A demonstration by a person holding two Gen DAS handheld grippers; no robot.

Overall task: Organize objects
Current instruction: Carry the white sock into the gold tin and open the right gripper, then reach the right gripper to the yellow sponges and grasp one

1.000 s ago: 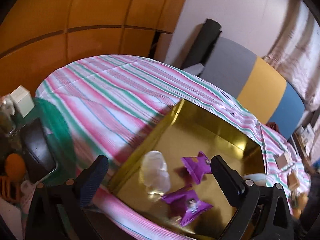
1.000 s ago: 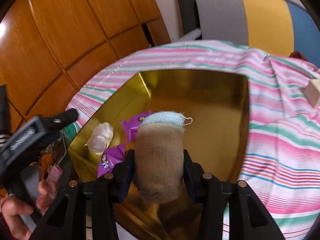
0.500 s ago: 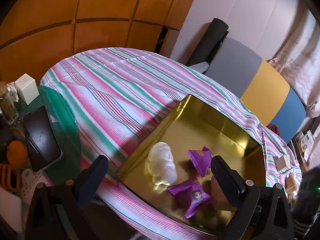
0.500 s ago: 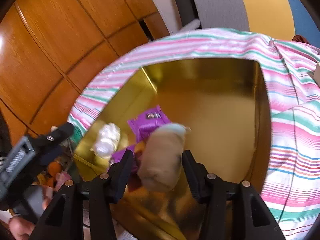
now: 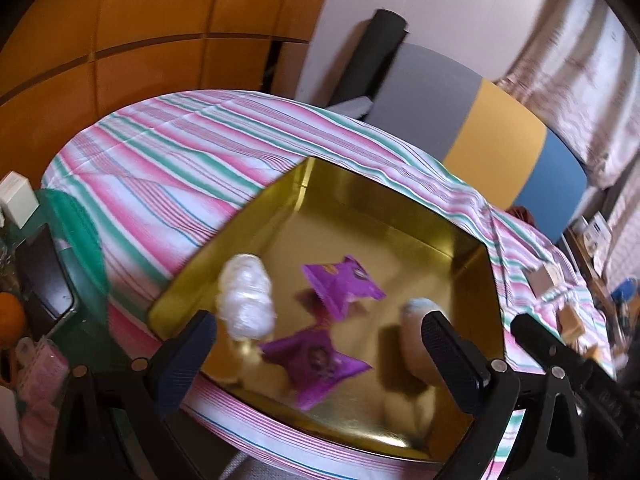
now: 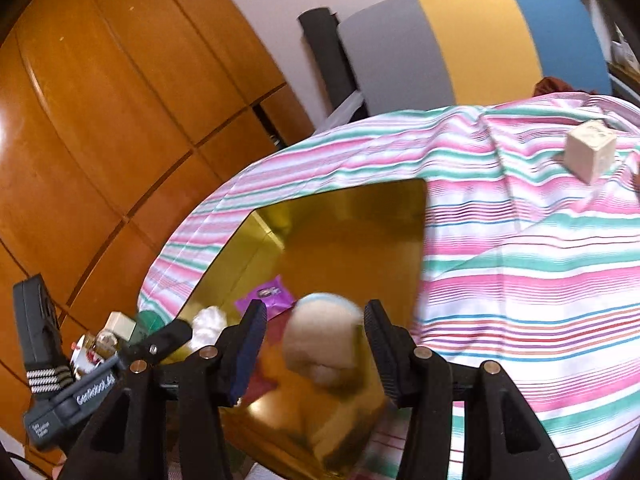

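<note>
we see the gold tray [image 5: 400,216] on the striped cloth [image 5: 168,168], holding a clear plastic wad [image 5: 246,300], two purple packets [image 5: 344,284] — one nearer us, both lying flat — and a beige sock roll [image 5: 414,344] partly behind our left gripper [image 5: 320,358], whose jaws stand wide apart and empty.
</note>
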